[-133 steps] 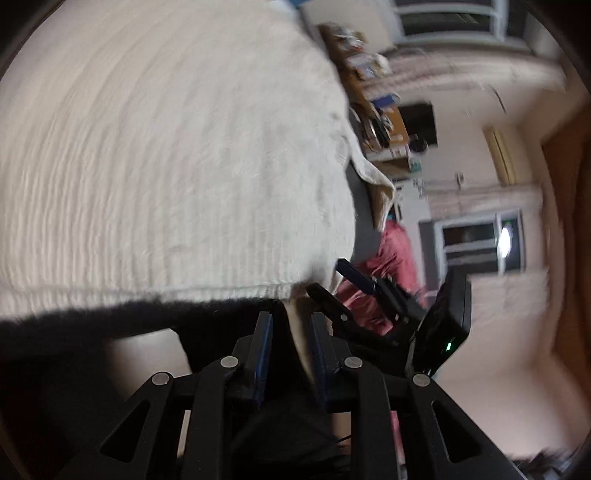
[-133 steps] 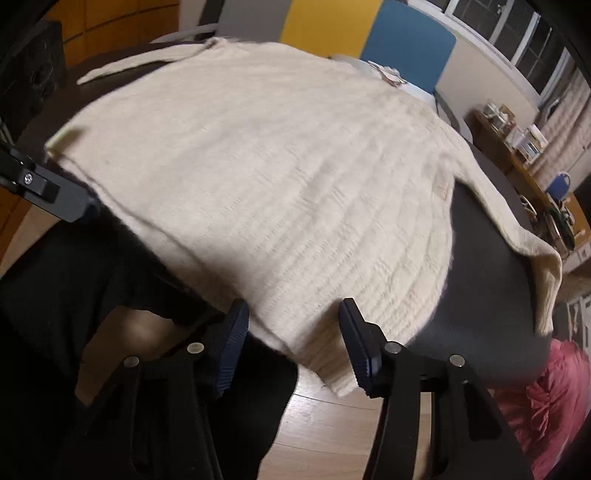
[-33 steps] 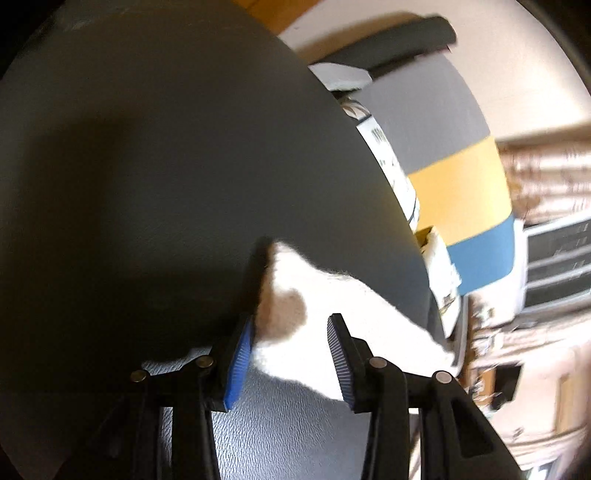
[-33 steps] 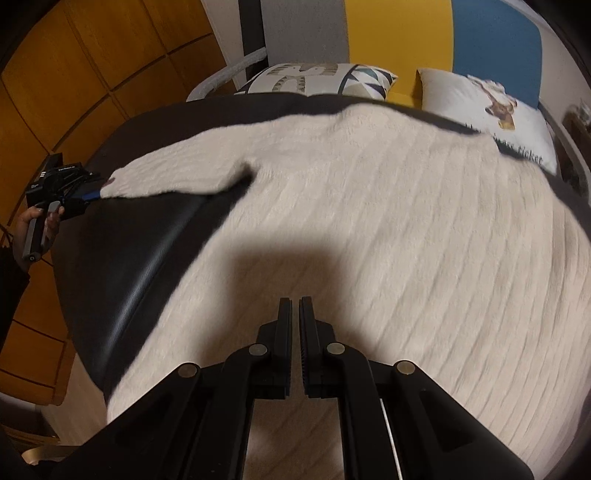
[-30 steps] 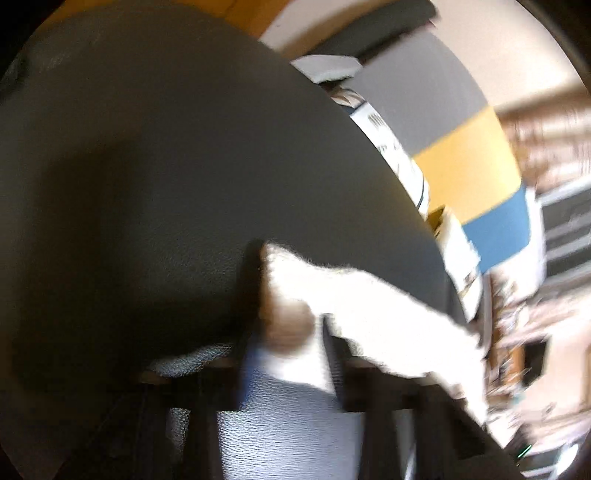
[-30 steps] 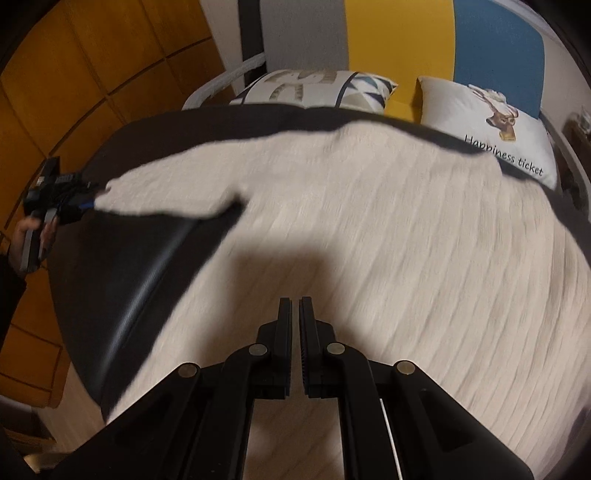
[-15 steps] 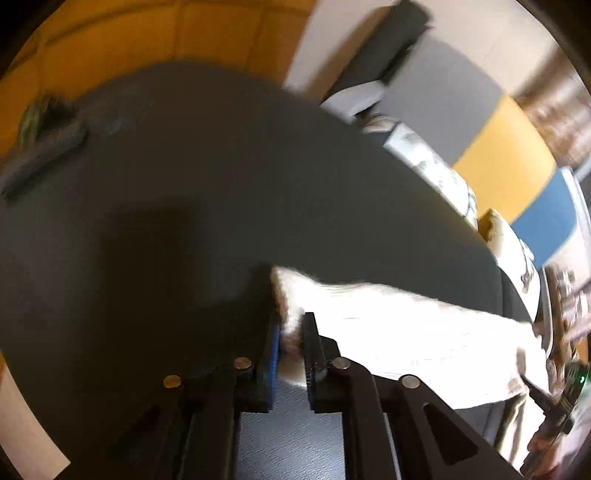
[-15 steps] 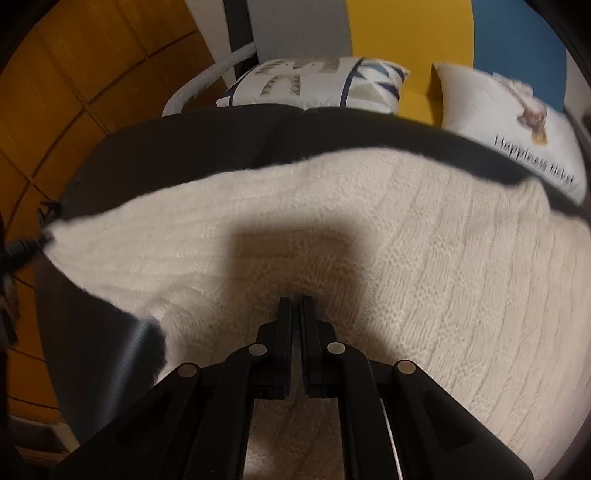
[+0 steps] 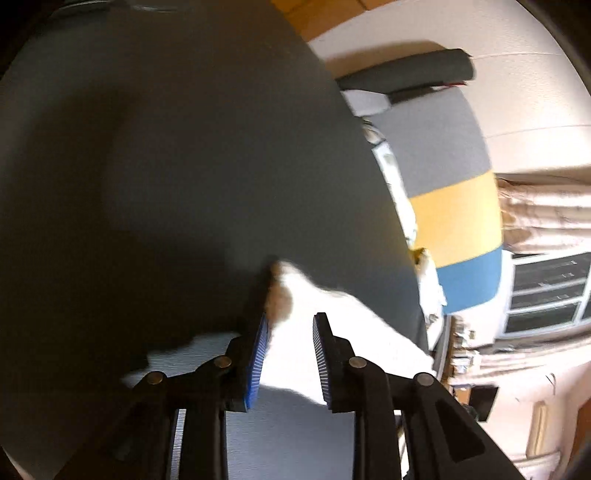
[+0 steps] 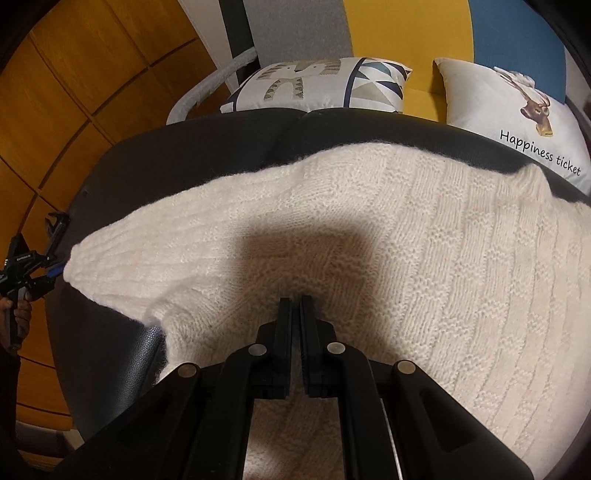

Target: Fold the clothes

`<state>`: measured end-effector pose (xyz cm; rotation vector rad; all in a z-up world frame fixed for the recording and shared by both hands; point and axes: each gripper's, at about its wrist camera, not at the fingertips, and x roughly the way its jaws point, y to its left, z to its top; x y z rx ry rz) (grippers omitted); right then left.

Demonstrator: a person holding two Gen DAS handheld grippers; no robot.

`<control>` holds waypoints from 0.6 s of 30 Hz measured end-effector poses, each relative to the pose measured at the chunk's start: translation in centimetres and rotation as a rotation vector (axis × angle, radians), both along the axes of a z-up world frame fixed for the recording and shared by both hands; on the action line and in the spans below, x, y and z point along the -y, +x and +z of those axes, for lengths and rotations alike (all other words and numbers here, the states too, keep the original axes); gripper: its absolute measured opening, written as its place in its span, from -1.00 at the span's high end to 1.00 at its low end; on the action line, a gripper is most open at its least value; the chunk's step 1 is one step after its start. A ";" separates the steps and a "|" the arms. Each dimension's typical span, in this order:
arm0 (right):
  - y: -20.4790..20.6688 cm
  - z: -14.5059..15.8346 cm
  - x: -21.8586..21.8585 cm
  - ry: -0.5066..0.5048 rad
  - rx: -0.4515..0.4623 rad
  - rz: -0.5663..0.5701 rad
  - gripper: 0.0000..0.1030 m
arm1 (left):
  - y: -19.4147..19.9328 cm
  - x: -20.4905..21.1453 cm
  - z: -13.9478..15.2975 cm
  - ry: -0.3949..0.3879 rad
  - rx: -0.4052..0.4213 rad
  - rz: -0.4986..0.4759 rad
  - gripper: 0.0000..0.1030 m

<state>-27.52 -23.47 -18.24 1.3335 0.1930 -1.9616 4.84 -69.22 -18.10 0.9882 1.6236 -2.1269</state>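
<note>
- On the dark padded table (image 10: 110,354): cream knit sweater (image 10: 424,258) spread flat, one sleeve stretched out toward the table's left edge.
- Left gripper (image 9: 288,332): jaws apart, sleeve cuff (image 9: 284,291) lying between the blue pads (image 9: 258,354), not clamped.
- Right gripper (image 10: 295,306): fingers pressed nearly together, tips over the sweater body near the armpit; can't tell if any knit is pinched.
- Behind the table: two printed cushions (image 10: 317,85) against a grey/yellow/blue backrest (image 10: 406,26).

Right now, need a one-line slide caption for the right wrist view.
Closed right gripper over a cream knit sweater spread on a black cushion, left gripper at the sleeve end.
</note>
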 end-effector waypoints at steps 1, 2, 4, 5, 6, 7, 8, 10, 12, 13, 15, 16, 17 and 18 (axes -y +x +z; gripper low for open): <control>0.1 0.2 0.1 0.007 -0.002 0.003 0.91 | -0.4 -0.3 0.1 -0.004 -0.005 -0.011 0.55; 0.1 0.3 0.2 0.016 -0.005 0.006 0.91 | -0.8 -0.5 0.3 -0.010 -0.009 -0.023 0.55; 0.2 0.5 0.5 0.034 -0.013 0.010 0.91 | -1.3 -0.9 1.0 -0.032 -0.015 -0.042 0.62; 0.3 0.6 0.5 0.043 -0.018 0.010 0.91 | -0.8 -1.4 1.6 -0.060 -0.006 -0.046 0.62; 0.4 0.7 0.6 0.052 -0.023 0.011 0.91 | -0.2 -1.8 2.2 -0.090 0.006 -0.049 0.62; 0.5 0.9 0.7 0.060 -0.028 0.011 0.91 | 0.0 -2.0 2.6 -0.121 0.019 -0.058 0.62; 0.5 1.0 0.8 0.069 -0.034 0.012 0.90 | -0.1 -2.0 2.9 -0.138 0.024 -0.069 0.62; 0.7 1.1 1.2 0.091 -0.045 0.020 0.90 | -0.4 -2.5 3.6 -0.150 0.029 -0.106 0.62; 0.9 1.1 1.4 0.106 -0.053 0.021 0.89 | -0.7 -0.9 3.2 -0.158 0.069 -0.143 0.61; 0.9 1.2 1.5 0.113 -0.057 0.022 0.89 | -1.4 -1.2 2.8 -0.161 0.105 -0.157 0.62; 0.9 1.2 1.5 0.117 -0.057 0.019 0.89 | -1.4 -1.1 2.4 -0.143 0.108 -0.124 0.62; 0.9 1.3 1.4 0.116 -0.054 0.017 0.89 | -1.2 -0.8 2.4 -0.127 0.093 -0.095 0.61; 0.9 1.3 1.3 0.114 -0.050 0.015 0.89 | -0.8 -0.4 2.5 -0.127 0.085 -0.062 0.61; 0.9 1.3 1.2 0.112 -0.046 0.014 0.88 | -0.4 0.0 2.5 -0.123 0.080 -0.046 0.61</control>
